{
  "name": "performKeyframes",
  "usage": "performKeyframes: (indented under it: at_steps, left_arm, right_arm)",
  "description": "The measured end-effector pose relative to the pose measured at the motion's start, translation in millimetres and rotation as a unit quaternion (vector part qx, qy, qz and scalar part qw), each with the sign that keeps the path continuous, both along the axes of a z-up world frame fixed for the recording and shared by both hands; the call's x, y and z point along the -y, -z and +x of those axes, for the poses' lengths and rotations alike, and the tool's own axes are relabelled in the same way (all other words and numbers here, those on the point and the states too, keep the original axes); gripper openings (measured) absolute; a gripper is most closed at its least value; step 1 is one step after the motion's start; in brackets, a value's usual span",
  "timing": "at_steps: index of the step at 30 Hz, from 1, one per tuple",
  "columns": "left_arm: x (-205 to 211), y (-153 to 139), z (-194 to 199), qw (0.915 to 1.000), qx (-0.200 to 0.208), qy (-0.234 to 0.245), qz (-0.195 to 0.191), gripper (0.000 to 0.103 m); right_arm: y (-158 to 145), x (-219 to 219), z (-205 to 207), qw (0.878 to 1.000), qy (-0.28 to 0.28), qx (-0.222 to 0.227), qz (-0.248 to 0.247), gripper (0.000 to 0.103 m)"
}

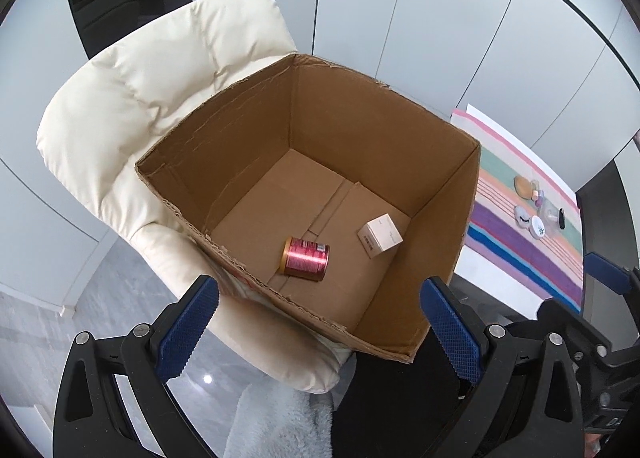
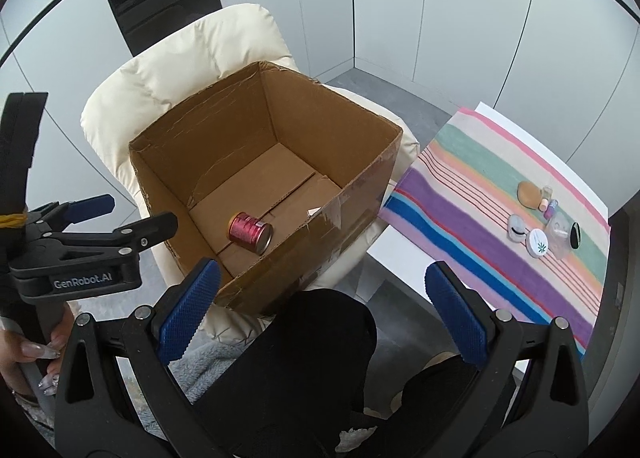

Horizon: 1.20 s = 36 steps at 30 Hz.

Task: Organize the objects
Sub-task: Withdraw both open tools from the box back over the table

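An open cardboard box (image 1: 224, 130) (image 2: 200, 126) sits on a cream chair. Inside it a red metallic can (image 1: 306, 259) (image 2: 250, 232) lies on its side, and a small white carton (image 1: 380, 236) rests near the right wall; the right wrist view shows only a sliver of that carton. My left gripper (image 1: 320, 330) (image 2: 132, 214) hovers open and empty over the box's near edge. To the right of the box, above a dark-clad knee, my right gripper (image 2: 324, 310) is open and empty too. Several small cosmetic items (image 2: 536, 218) (image 1: 536, 210) stand on a striped cloth.
The cream padded chair (image 1: 132, 98) (image 2: 172, 70) holds the box. A white table (image 2: 404, 254) at right carries the striped cloth (image 2: 460, 194). A hand (image 2: 36, 350) grips the left gripper's handle. A grey fluffy fabric (image 1: 276, 418) and a dark-clad leg (image 2: 320, 346) lie below. Pale wall panels stand behind.
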<state>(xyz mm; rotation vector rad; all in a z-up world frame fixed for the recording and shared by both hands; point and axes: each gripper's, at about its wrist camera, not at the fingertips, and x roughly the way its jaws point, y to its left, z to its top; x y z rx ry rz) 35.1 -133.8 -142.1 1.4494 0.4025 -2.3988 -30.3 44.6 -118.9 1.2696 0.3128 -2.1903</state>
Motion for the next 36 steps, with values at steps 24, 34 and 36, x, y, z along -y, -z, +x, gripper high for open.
performKeyframes:
  at_steps: [24,34,36]
  left_arm:
    - [-84.1,0.9,-54.1,0.9939,-0.008,0.11,-0.005,0.101]
    - [-173.5,2.4,-96.3,0.9786,-0.004,0.206,-0.005,0.101]
    - [-192.1,2.7,-102.1,0.9746,-0.003,0.224,-0.008,0.101]
  right_arm:
    - [-7.7,-100.4,-17.4,0.992,0.124,-0.01,0.0,0.103]
    - [-5.8,-205.9,-21.7,0.974,0.225,-0.007,-0.003,0.103]
    - [-3.5,-228.2,-22.3,0.969,0.246,-0.003,-0.005,0.103]
